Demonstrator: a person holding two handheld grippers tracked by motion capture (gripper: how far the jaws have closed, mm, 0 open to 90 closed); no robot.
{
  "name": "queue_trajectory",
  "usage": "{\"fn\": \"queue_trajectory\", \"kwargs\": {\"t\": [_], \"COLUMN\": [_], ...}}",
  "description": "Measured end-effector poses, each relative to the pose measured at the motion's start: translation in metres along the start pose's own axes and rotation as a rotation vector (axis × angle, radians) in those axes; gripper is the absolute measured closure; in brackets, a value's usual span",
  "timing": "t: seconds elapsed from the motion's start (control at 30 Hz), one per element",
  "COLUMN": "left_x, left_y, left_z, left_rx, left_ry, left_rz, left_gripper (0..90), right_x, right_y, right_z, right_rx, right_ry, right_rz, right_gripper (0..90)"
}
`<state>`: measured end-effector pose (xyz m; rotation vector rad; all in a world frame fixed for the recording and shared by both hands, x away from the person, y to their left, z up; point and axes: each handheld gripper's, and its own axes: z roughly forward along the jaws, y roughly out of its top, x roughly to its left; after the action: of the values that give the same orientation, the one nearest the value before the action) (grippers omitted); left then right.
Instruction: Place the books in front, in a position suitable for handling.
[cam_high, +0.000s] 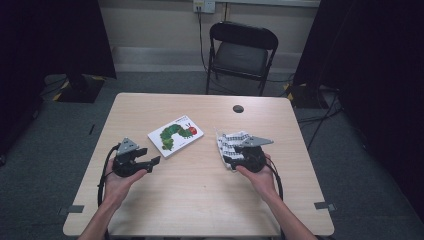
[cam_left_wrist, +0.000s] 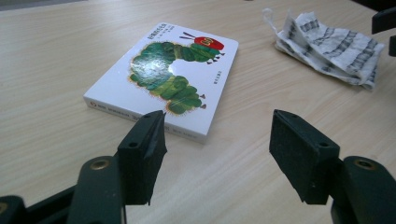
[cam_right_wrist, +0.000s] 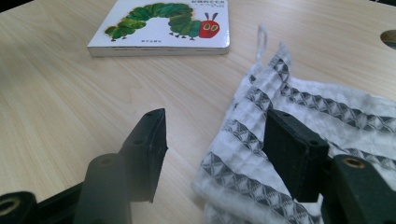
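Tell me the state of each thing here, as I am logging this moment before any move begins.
Left gripper: open, empty, aimed at the book.
Right gripper: open, one jaw over the cloth's edge, nothing clamped.
Book: closed, flat, cover up.
Cloth: folded, rumpled, lying on the table.
Chair: unoccupied, beyond the table.

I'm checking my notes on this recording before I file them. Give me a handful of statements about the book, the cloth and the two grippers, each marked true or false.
1. The caterpillar picture book lies closed and flat on the table. True.
2. The left gripper is shut on the book. False: its jaws stand open, short of the book.
3. The striped cloth lies crumpled on the table. True.
4. The cloth lies on top of the book. False: they lie apart, bare wood between them.
5. The right gripper is open, one jaw over the cloth. True.
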<state>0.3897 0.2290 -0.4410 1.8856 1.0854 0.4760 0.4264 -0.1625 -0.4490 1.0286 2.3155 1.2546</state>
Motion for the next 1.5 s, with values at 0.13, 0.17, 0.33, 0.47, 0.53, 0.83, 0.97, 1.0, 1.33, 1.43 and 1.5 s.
{"fn": "queue_trajectory", "kwargs": {"t": [0.13, 0.17, 0.33, 0.47, 0.53, 0.83, 0.97, 1.0, 1.33, 1.43, 1.5], "left_x": [0.001, 0.002, -0.001, -0.002, 0.0, 0.003, 0.001, 0.001, 0.0, 0.0, 0.0], "left_y": [0.006, 0.007, 0.007, 0.005, 0.004, -0.001, -0.002, -0.002, -0.003, -0.004, -0.004], "left_z": [0.013, 0.018, 0.04, 0.055, 0.061, 0.081, 0.086, 0.086, 0.085, 0.087, 0.088], "left_rx": [0.012, 0.024, 0.032, 0.035, 0.026, 0.044, 0.067, 0.067, 0.078, 0.067, 0.068], "left_ry": [-0.02, -0.028, -0.011, 0.018, 0.02, 0.035, 0.053, 0.053, 0.046, 0.05, 0.065], "left_rz": [0.008, 0.007, 0.009, 0.013, 0.006, 0.03, 0.09, 0.09, 0.123, 0.124, 0.143], "left_gripper": [33.1, 33.1, 25.7, 27.8, 33.8, 46.4, 51.0, 52.7, 47.3, 42.8, 43.6], "right_x": [0.001, 0.001, -0.001, -0.003, -0.004, -0.003, -0.002, -0.002, -0.002, -0.002, -0.002], "right_y": [0.001, 0.0, -0.003, -0.006, -0.007, -0.008, -0.008, -0.008, -0.008, -0.008, -0.008], "right_z": [0.003, 0.003, 0.003, 0.002, 0.002, 0.005, 0.005, 0.005, 0.006, 0.007, 0.008], "right_rx": [0.002, 0.005, 0.01, 0.018, 0.018, 0.026, 0.026, 0.026, 0.029, 0.031, 0.035], "right_ry": [0.009, 0.012, 0.015, 0.013, 0.018, 0.029, 0.031, 0.031, 0.035, 0.037, 0.04], "right_rz": [-0.003, -0.006, -0.004, 0.003, 0.006, 0.005, 0.0, 0.0, 0.002, 0.0, 0.001], "right_gripper": [40.0, 40.0, 39.9, 39.8, 39.8, 39.5, 39.4, 39.4, 38.7, 38.4, 38.3]}}
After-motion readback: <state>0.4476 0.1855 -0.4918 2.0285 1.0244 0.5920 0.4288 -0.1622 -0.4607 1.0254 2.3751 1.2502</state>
